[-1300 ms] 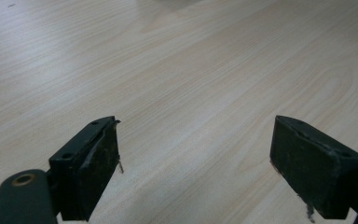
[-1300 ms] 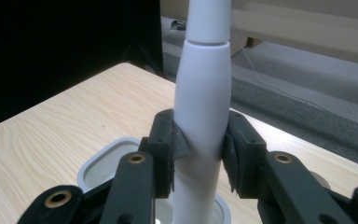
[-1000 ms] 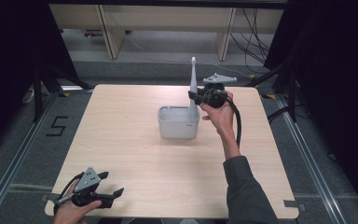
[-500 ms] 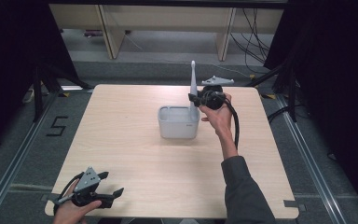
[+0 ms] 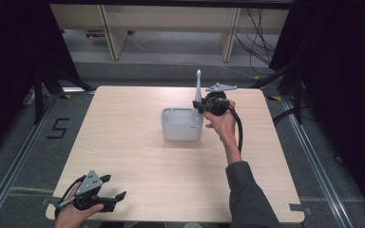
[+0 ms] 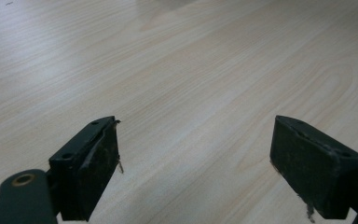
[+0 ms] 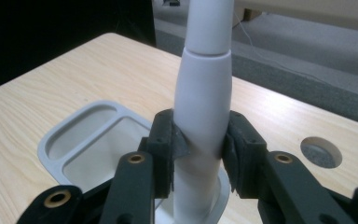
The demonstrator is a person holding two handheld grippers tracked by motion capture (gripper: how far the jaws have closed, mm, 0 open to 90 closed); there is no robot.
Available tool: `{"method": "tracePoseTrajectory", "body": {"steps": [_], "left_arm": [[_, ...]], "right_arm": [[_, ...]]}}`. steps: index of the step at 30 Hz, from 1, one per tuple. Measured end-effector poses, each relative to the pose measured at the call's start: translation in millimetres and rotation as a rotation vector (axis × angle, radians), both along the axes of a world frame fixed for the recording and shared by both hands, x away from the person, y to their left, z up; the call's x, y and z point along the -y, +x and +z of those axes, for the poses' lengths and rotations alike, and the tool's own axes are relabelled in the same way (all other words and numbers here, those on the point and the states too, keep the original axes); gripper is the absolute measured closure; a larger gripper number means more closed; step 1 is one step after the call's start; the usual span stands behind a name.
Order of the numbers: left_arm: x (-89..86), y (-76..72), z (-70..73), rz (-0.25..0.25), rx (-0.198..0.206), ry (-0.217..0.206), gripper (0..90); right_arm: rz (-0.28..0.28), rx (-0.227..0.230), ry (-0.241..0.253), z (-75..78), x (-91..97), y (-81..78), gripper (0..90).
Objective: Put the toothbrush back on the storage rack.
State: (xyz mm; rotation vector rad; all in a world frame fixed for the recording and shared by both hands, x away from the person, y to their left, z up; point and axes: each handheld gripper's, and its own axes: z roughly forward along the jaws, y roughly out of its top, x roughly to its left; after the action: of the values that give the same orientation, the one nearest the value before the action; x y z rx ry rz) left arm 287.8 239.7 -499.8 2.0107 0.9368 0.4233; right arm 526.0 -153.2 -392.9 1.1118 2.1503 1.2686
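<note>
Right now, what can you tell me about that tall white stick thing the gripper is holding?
It looks like an electric toothbrush: smooth white plastic, a thick rounded handle, then a seam and a thinner neck going up. It stands nearly upright. The right gripper is shut on its handle, with the black pads pressing both sides. Its bottom end sits in a round hole of the pale grey holder near the middle of the wooden table. In the high view its thin top pokes up above the holder.
</note>
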Motion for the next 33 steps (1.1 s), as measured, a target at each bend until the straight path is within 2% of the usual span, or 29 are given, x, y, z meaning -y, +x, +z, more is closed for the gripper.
{"method": "tracePoseTrajectory", "body": {"steps": [2, 4, 5, 6, 8, 10, 11, 12, 13, 18, 19, 21, 22, 23, 24, 28, 30, 31, 32, 33], "left_arm": [[2.0, -0.5, -0.6, 0.007, 0.001, -0.038, 14.8], [1.3, -0.4, -0.5, 0.004, -0.002, -0.026, 14.8], [0.2, 0.0, -0.2, 0.003, 0.001, -0.005, 14.8], [0.2, 0.0, -0.2, 0.003, 0.001, -0.005, 14.8], [2.0, -0.5, -0.6, 0.007, 0.001, -0.035, 14.8], [1.4, -0.4, -0.6, 0.006, 0.001, -0.026, 14.8], [0.0, 0.1, 0.0, 0.0, 0.001, 0.001, 14.8], [0.3, 0.2, -0.1, 0.0, 0.0, -0.003, 14.8], [1.9, -0.5, -0.8, 0.005, -0.001, -0.032, 14.8], [2.0, -0.5, -0.8, 0.005, 0.0, -0.033, 14.8], [1.9, -0.6, -0.9, 0.005, -0.001, -0.033, 14.8], [2.0, -0.5, -0.8, 0.005, 0.0, -0.033, 14.8], [0.4, 0.1, -0.3, 0.001, 0.002, -0.005, 14.8], [0.1, 0.2, 0.0, -0.002, 0.0, 0.001, 14.8], [2.0, -0.5, -0.8, 0.005, -0.001, -0.033, 14.8], [2.0, -0.5, -0.8, 0.005, -0.001, -0.031, 14.8], [2.1, -0.6, -0.8, 0.004, -0.002, -0.03, 14.8], [1.7, -0.6, -0.6, 0.002, -0.002, -0.023, 14.8], [1.7, -0.6, -0.7, 0.001, -0.001, -0.024, 14.8], [1.6, -0.6, -0.6, 0.001, -0.001, -0.024, 14.8]], "right_arm": [[-0.001, -0.004, -0.006, -3.6, -0.2, 0.5, 66.4], [-0.005, -0.015, -0.013, -5.5, -0.1, 0.6, 66.4], [-0.009, -0.018, -0.018, -7.2, 0.5, 0.6, 66.4], [-0.009, -0.018, -0.018, -7.2, 0.5, 0.6, 66.4], [-0.004, -0.029, -0.018, -9.2, 0.4, 0.7, 66.4], [-0.011, -0.038, -0.021, -10.5, 0.9, 0.0, 66.4], [-0.01, -0.033, -0.027, -11.4, 1.3, 0.2, 66.4], [-0.001, -0.037, -0.021, -12.3, 1.2, 0.4, 66.4], [-0.003, -0.042, -0.031, -13.6, 1.6, 0.3, 66.4], [0.002, -0.04, -0.044, -18.4, 2.0, 2.2, 66.4], [-0.013, -0.056, -0.035, -18.8, 1.1, 1.1, 66.4], [-0.016, -0.051, -0.035, -20.3, 0.6, 1.1, 66.4], [-0.001, -0.054, -0.041, -21.0, 1.1, 1.4, 66.4], [-0.002, -0.055, -0.043, -21.8, 0.7, 1.6, 66.4], [-0.003, -0.047, -0.05, -22.3, 0.9, 1.9, 66.4], [0.003, -0.05, -0.065, -22.9, 0.4, 2.2, 66.4], [0.003, -0.054, -0.057, -24.1, -1.3, 1.6, 66.4], [0.012, -0.027, -0.072, -24.5, -0.9, 2.8, 66.4], [-0.001, -0.048, -0.07, -23.1, -1.5, 1.2, 66.4], [0.001, -0.042, -0.068, -24.1, -1.9, 1.5, 66.4]]}}
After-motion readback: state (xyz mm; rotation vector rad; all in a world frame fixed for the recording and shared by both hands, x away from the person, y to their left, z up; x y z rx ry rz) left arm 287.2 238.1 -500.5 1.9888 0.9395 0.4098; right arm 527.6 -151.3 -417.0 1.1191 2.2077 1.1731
